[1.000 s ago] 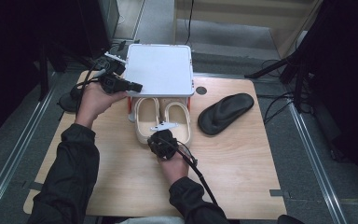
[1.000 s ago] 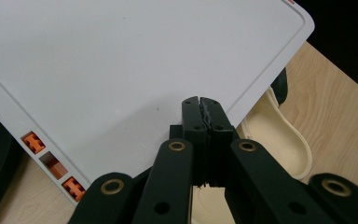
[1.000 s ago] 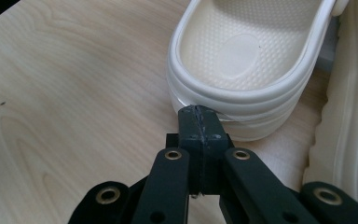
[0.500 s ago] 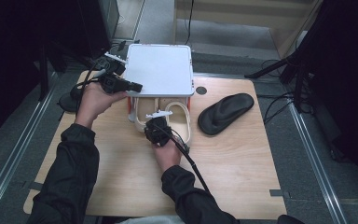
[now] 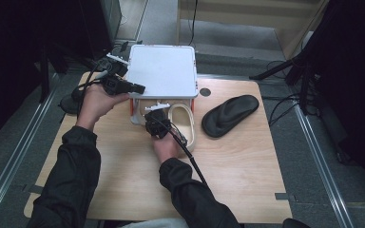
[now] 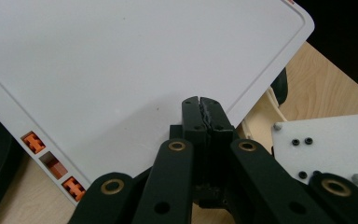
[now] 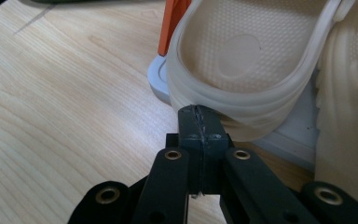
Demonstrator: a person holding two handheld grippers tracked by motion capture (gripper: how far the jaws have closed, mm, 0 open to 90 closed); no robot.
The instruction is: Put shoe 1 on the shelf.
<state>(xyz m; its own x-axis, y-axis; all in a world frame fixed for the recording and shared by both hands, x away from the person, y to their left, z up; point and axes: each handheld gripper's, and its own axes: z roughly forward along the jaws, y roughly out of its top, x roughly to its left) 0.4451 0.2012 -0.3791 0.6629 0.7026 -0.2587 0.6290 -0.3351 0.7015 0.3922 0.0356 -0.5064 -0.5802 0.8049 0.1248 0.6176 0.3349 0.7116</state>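
A white two-level rack with orange legs (image 5: 161,71) stands at the table's far side. My left gripper (image 5: 139,88) is shut, its tips resting on the rack's white top board (image 6: 121,60) near its front corner. A pair of cream slippers (image 5: 186,123) lies on the rack's lower level, heels sticking out. My right gripper (image 5: 153,113) is shut, and its tips (image 7: 199,111) press against the heel rim of the left cream slipper (image 7: 242,51). The other cream slipper (image 7: 349,93) lies beside it.
A black slipper (image 5: 230,114) lies on the wooden table (image 5: 247,175) to the right of the rack. A dark object (image 5: 69,102) sits at the table's left edge. An orange leg (image 7: 173,23) and the white base (image 7: 289,133) stand close to the right gripper.
My right gripper has moved away from the person and slightly left, toward the rack, with the left cream slipper's heel going further under the top board. The left gripper has stayed put.
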